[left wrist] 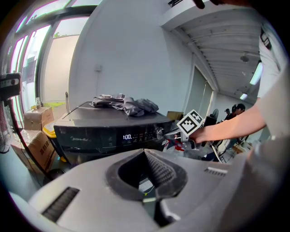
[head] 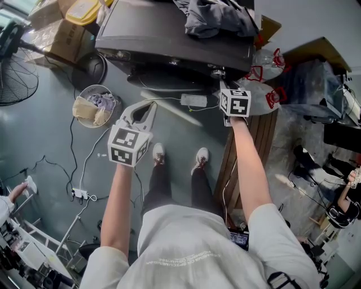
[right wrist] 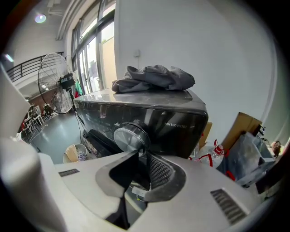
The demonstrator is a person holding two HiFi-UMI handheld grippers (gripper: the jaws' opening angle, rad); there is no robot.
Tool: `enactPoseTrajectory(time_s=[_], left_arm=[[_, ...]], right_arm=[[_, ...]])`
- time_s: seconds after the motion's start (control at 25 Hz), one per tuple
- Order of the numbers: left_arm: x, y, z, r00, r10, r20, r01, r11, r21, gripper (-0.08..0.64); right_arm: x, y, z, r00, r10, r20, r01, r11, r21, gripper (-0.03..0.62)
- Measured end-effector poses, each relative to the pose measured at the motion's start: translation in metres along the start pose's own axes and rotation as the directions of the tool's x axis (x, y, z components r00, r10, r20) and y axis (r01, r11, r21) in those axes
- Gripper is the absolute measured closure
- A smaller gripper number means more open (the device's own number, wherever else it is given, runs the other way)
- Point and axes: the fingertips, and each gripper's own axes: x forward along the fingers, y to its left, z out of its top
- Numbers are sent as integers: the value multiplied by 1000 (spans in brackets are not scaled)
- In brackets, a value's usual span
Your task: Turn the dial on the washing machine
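Observation:
The dark washing machine [head: 169,34] stands in front of me with grey clothes [head: 217,17] heaped on its lid. Its round silver dial [right wrist: 130,138] sits at the right end of the front panel [left wrist: 90,136], whose display [left wrist: 127,136] is lit. My right gripper [right wrist: 138,155] reaches the dial [head: 216,72], its tips a narrow gap apart right at the dial's lower rim; the dial is not between the pads. My left gripper [head: 151,106] hangs lower, well back from the machine, its tips [left wrist: 145,152] touching with nothing between them.
A standing fan [head: 14,73] and cardboard boxes [head: 62,28] are at the far left. A basket of rubbish [head: 96,105] and cables with a power strip [head: 79,193] lie on the floor. A wooden slatted bench [head: 256,141] and plastic bags [head: 265,93] crowd the right.

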Motion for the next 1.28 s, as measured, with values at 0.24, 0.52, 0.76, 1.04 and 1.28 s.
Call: enactPoseTrajectory(time_s=[0.24, 0.52, 0.76, 1.04, 1.28], left_arm=[[-2, 0, -1, 1000, 3, -1, -3, 1000, -1, 546], [2, -6, -1, 1000, -7, -6, 7, 1000, 3, 546], [3, -9, -2, 1000, -12, -11, 12, 1000, 2, 546], [6, -12, -5, 999, -25, -21, 25, 1000, 10, 546], [7, -13, -5, 999, -29, -19, 29, 1000, 9, 546]], right_arm=[[-13, 6, 2, 1000, -10, 7, 11, 991, -132, 437], [-22, 7, 18, 998, -22, 66, 36, 973, -229, 437], [-21, 10, 25, 996, -2, 89, 21, 975, -219, 466], [-18, 11, 27, 994, -20, 104, 44, 971, -235, 512], [-16, 7, 23, 995, 2, 99, 10, 993, -114, 520]])
